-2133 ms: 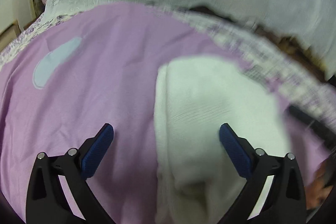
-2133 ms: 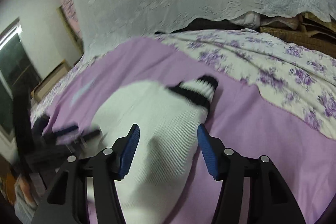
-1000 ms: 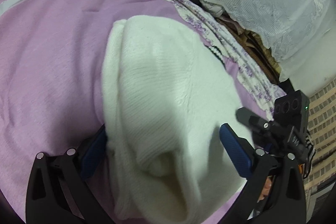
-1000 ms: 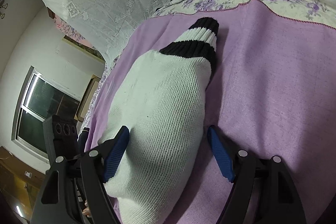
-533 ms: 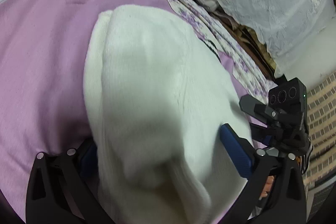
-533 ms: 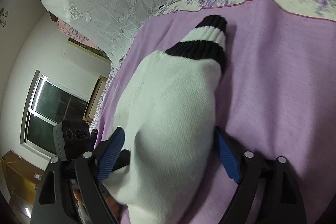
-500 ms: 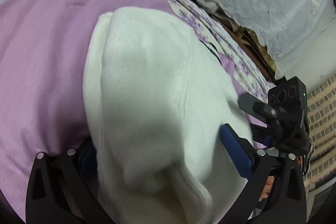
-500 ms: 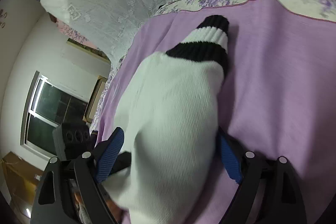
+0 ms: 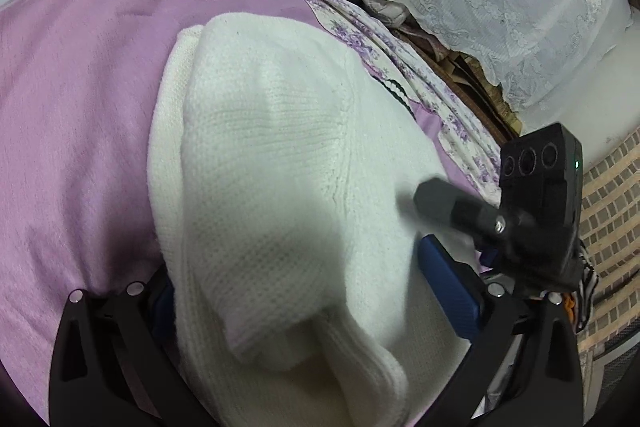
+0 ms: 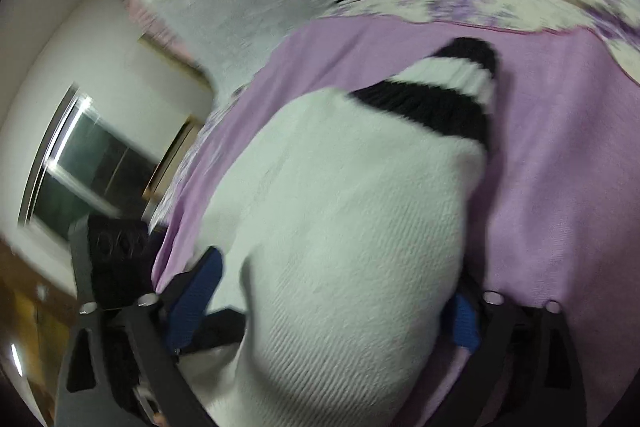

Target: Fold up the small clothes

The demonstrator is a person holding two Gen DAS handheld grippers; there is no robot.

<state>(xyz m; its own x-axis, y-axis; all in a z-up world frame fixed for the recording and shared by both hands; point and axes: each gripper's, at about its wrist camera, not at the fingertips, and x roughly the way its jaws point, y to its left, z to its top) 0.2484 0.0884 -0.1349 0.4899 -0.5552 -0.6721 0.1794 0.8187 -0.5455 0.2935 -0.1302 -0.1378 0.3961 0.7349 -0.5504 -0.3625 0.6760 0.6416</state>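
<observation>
step: mid-fold | white knit sweater (image 9: 280, 195) lies on purple bedspread (image 9: 80, 67) between both spread-wide tools, left tool (image 9: 316, 307), right tool (image 10: 332, 311), ungripped | next: we pinch an edge

No readable text, label, brand or number anywhere in either wrist view.

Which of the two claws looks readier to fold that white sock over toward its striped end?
Probably the left gripper: its open jaws straddle the plain end of the white sock, opposite the striped cuff. The right gripper straddles mid-sock, so it looks better suited to hold.
</observation>
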